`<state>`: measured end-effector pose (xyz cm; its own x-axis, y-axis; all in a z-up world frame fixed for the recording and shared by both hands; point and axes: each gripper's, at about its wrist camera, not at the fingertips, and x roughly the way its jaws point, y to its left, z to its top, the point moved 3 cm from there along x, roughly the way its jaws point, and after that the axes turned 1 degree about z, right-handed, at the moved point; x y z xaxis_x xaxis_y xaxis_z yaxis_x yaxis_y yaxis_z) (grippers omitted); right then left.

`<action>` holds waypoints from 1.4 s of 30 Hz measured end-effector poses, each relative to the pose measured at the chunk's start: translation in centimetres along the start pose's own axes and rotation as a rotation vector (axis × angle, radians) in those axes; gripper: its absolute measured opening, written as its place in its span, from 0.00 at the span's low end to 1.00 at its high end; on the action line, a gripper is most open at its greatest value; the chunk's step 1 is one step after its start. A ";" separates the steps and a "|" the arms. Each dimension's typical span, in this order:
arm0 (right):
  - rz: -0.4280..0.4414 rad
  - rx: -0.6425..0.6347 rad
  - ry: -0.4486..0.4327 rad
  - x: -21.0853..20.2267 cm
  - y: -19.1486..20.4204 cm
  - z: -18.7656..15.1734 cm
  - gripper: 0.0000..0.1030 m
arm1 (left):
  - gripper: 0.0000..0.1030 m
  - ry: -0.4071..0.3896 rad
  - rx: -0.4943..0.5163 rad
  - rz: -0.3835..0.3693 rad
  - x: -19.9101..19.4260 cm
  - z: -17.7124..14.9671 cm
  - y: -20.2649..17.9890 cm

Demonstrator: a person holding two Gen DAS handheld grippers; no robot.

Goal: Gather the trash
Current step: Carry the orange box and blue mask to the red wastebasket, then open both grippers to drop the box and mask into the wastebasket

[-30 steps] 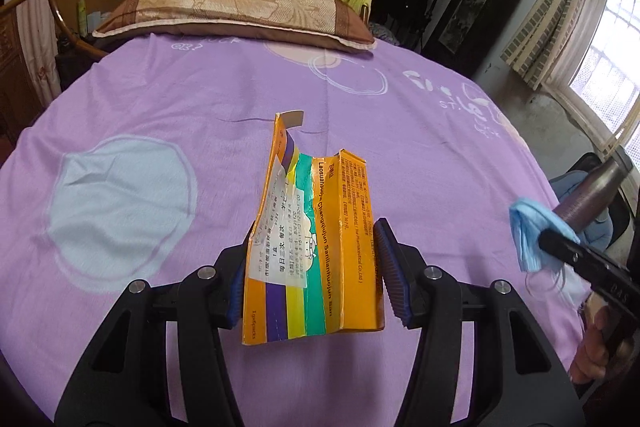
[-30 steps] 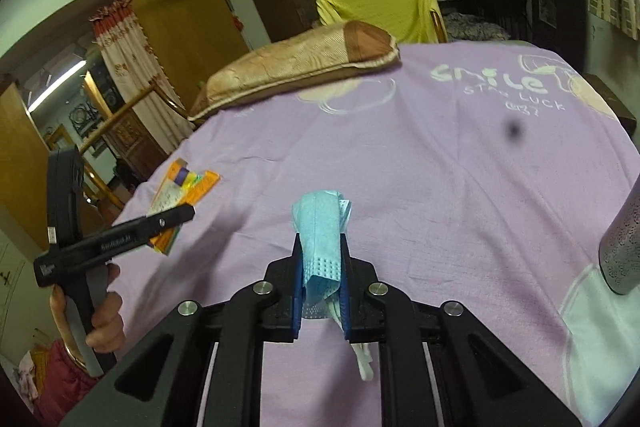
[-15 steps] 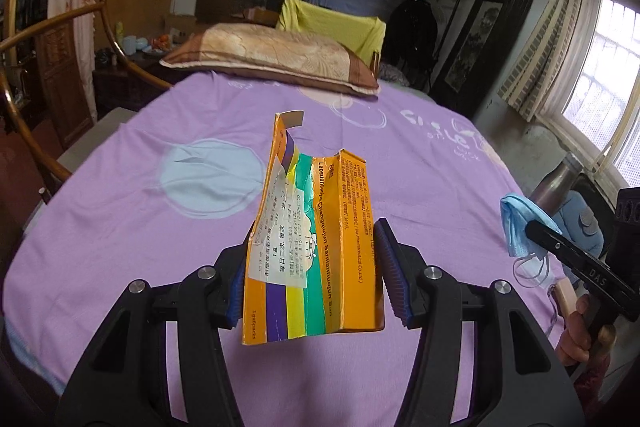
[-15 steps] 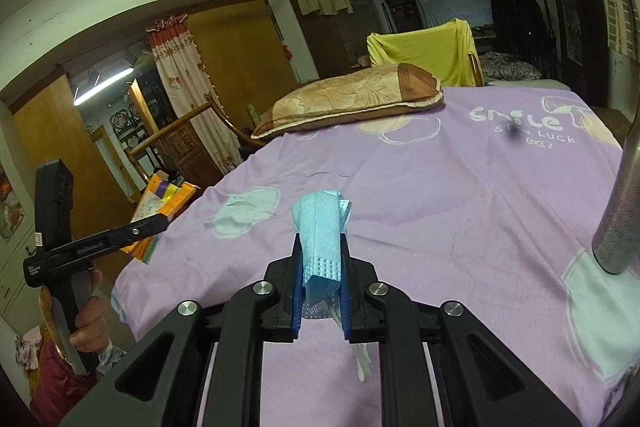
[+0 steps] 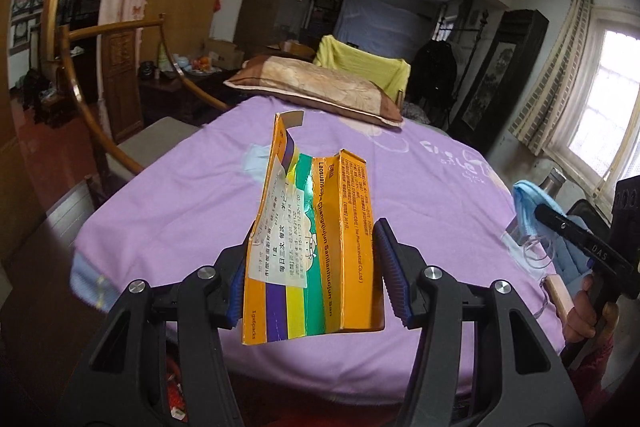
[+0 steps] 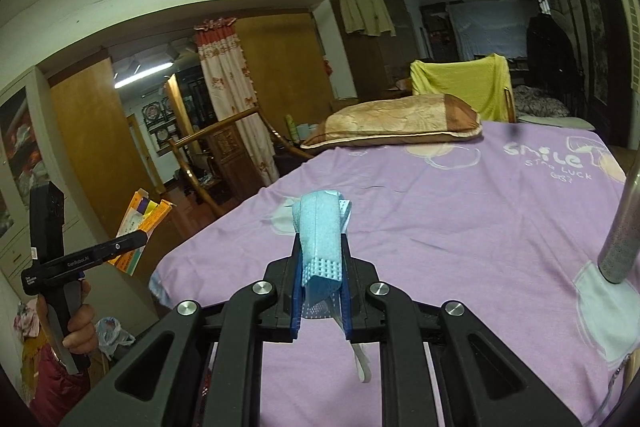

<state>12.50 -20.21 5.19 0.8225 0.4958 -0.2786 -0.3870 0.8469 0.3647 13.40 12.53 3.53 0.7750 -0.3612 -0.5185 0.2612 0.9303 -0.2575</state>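
Our left gripper (image 5: pixel 312 277): jaws clamped on a flattened orange box (image 5: pixel 310 251), held in the air above the near edge of the purple bed (image 5: pixel 420 187). Our right gripper (image 6: pixel 322 291): jaws narrow, pinching a folded blue face mask (image 6: pixel 320 231) over the bed's near left corner. A pillow (image 6: pixel 396 123) lies along the far edge. A metal bottle (image 6: pixel 622 231) stands at the right. The middle of the bed is open. Bare floor left of the bed.
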 end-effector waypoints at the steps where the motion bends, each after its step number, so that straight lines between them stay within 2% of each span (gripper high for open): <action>1: 0.013 -0.014 0.002 0.0 0.9 -0.1 0.15 | 0.53 0.001 -0.014 0.017 -0.6 -0.7 1.1; 6: 0.068 -0.060 0.034 1.0 4.5 -0.7 0.15 | 0.53 0.026 -0.082 0.108 -2.2 -4.0 6.5; 16: 0.198 -0.122 0.199 7.3 13.0 -2.8 0.15 | 0.54 0.159 -0.293 0.235 -1.3 -13.7 19.4; 19: 0.234 -0.143 0.254 9.5 15.8 -3.5 0.15 | 0.64 0.205 -0.353 0.263 -0.5 -16.7 22.4; 21: 0.257 -0.162 0.287 10.7 17.8 -4.3 0.15 | 0.76 0.222 -0.397 0.275 -0.4 -18.4 24.0; 24: 0.287 -0.183 0.326 11.9 20.2 -5.2 0.15 | 0.79 0.238 -0.430 0.290 -0.7 -20.0 25.7; 30: 0.358 -0.238 0.431 14.9 26.1 -8.2 0.15 | 0.87 0.214 -0.458 0.413 -3.4 -21.8 28.6; 37: 0.421 -0.287 0.565 19.3 31.6 -12.2 0.15 | 0.92 0.184 -0.412 0.568 -5.2 -22.1 29.5; 42: 0.444 -0.315 0.657 22.0 34.7 -15.4 0.16 | 0.93 0.206 -0.381 0.635 -4.9 -22.6 30.1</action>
<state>10.76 22.99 -1.93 0.1962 0.7227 -0.6627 -0.7941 0.5136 0.3250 4.42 40.84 -20.11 0.5775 0.1954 -0.7927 -0.4430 0.8906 -0.1032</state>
